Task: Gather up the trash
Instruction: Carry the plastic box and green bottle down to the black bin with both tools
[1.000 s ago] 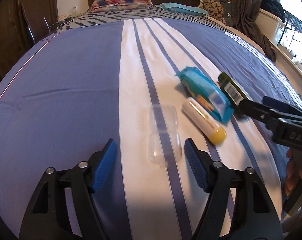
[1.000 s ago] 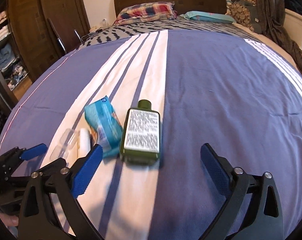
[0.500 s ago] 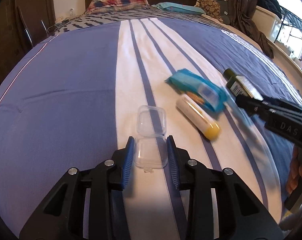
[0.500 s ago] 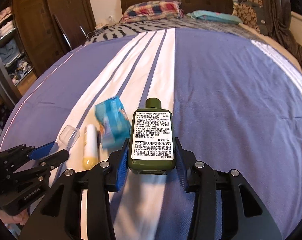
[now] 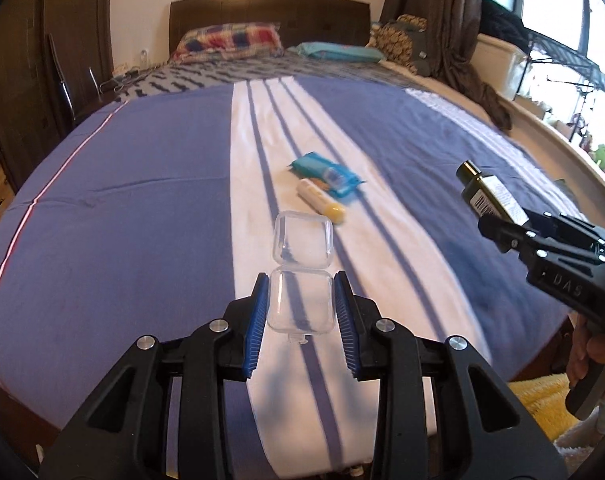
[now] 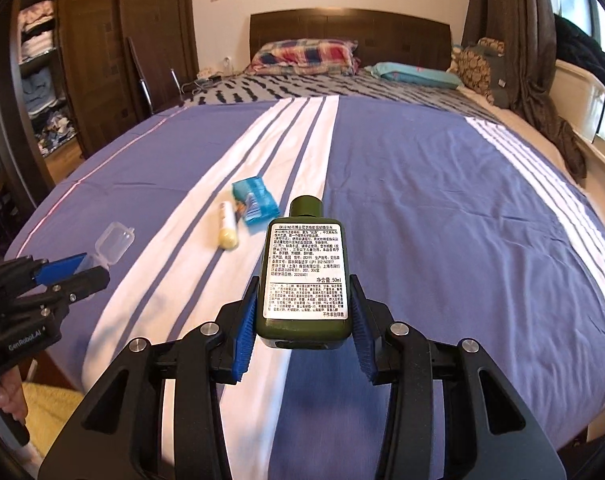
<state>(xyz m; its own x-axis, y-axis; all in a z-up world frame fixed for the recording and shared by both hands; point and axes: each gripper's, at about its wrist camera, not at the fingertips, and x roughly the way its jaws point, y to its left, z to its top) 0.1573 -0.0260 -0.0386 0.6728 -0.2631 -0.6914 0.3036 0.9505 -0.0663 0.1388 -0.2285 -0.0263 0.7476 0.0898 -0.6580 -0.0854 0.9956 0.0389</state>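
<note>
- Two grippers, each loaded: the left gripper (image 5: 301,312) has its jaws closed on a clear plastic case (image 5: 301,280) (lid hinged open), held above the bed (image 5: 122,208).
- Right gripper (image 6: 303,330) jaws clamp a green bottle (image 6: 305,276), label up, off the bedspread.
- Blue packet (image 5: 327,175) and yellow-capped tube (image 5: 320,202) lie touching on the white stripe.

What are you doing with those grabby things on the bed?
Picking up trash from the bed. The left tongs hold a clear plastic box, and the right tongs hold a green bottle, both lifted up. A blue packet and a yellow-tipped tube lie on the white stripe, not yet picked up.
</note>
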